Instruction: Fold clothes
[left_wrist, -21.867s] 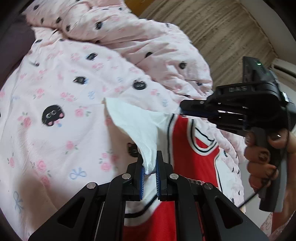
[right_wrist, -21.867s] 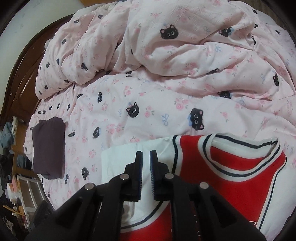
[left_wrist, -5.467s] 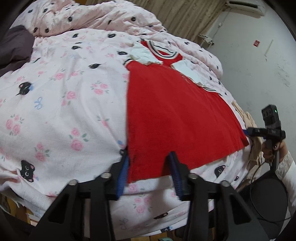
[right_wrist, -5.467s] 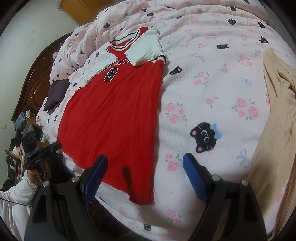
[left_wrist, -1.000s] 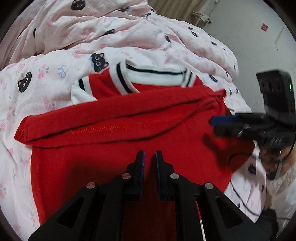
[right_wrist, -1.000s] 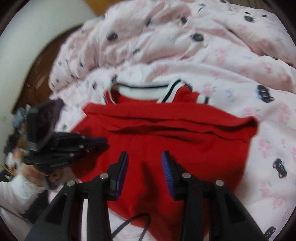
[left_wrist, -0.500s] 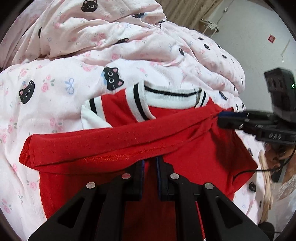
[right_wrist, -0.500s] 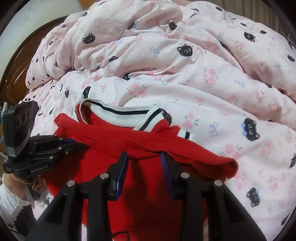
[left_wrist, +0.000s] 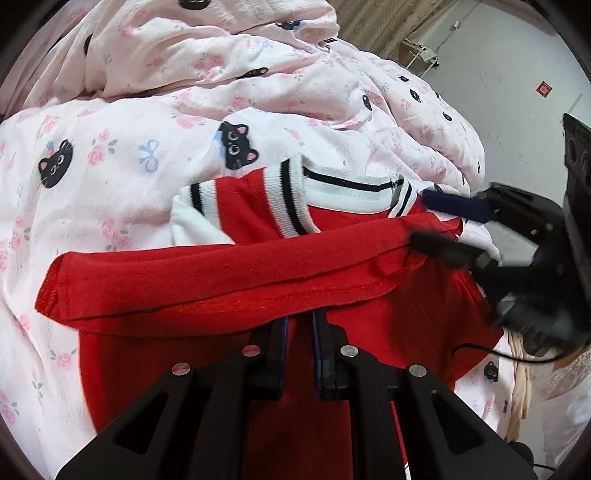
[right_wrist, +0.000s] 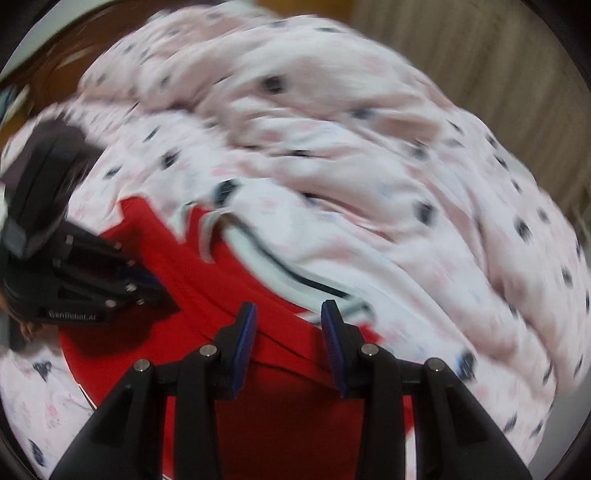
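Observation:
A red jersey (left_wrist: 221, 273) with a white, black-striped collar (left_wrist: 343, 188) lies on the bed, its hem folded up toward the collar. My left gripper (left_wrist: 299, 321) is shut on that hem, which drapes over its fingertips. From the right wrist view it shows at the left (right_wrist: 92, 280) over the jersey (right_wrist: 207, 295). My right gripper (right_wrist: 288, 332) is open above the folded edge near the collar, holding nothing. In the left wrist view it hovers, blurred, at the jersey's right end (left_wrist: 443, 227).
A rumpled pink duvet with a cat print (left_wrist: 147, 147) covers the bed and piles up behind the jersey (right_wrist: 369, 147). A beige garment (left_wrist: 517, 387) hangs off the bed's right side. A black cable (left_wrist: 480, 347) trails from the right gripper. The right wrist view is motion-blurred.
My left gripper has carried the hem further up, close under the collar. The right gripper stays open and has swung quickly, so its view is now blurred and turned.

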